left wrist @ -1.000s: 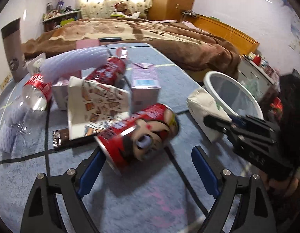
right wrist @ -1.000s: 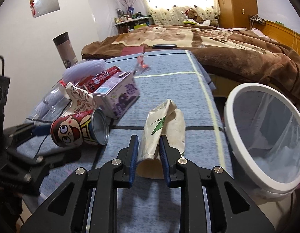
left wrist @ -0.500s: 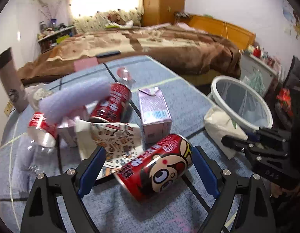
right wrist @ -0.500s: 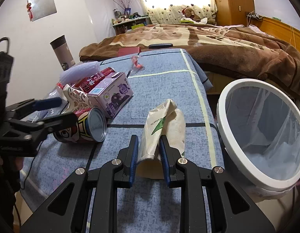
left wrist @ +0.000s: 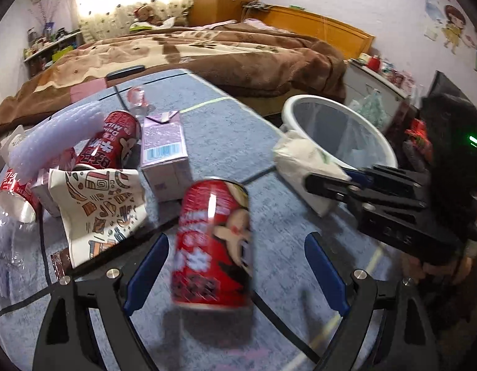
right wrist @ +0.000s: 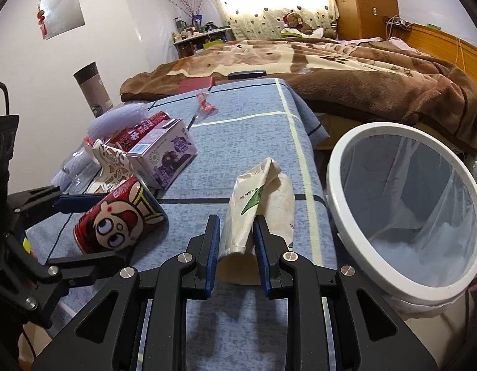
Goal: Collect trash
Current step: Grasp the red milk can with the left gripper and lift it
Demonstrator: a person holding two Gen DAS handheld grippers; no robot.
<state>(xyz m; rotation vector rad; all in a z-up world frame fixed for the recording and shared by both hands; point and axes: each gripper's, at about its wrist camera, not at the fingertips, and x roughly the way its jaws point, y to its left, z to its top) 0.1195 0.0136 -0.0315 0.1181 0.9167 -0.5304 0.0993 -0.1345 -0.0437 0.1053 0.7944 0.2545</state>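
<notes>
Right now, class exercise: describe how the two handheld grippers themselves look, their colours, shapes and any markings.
Both match: the left gripper and the right gripper have black angular frames with triangular cut-outs, silver round bolt heads at the joints, and two flat fingers lined with blue pads. The right gripper's body carries faint embossed lettering and a green indicator light.

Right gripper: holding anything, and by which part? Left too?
Right gripper is shut on the crumpled paper cup, pinching its flattened body near the open end. Left gripper holds nothing; its jaws are open around the red can.

R gripper point(right wrist: 236, 239) clamps crumpled paper cup point(right wrist: 257, 204) on blue tablecloth point(right wrist: 238, 130); white-rimmed bin point(right wrist: 340, 191) just right; red can point(right wrist: 117, 224) left.
</notes>
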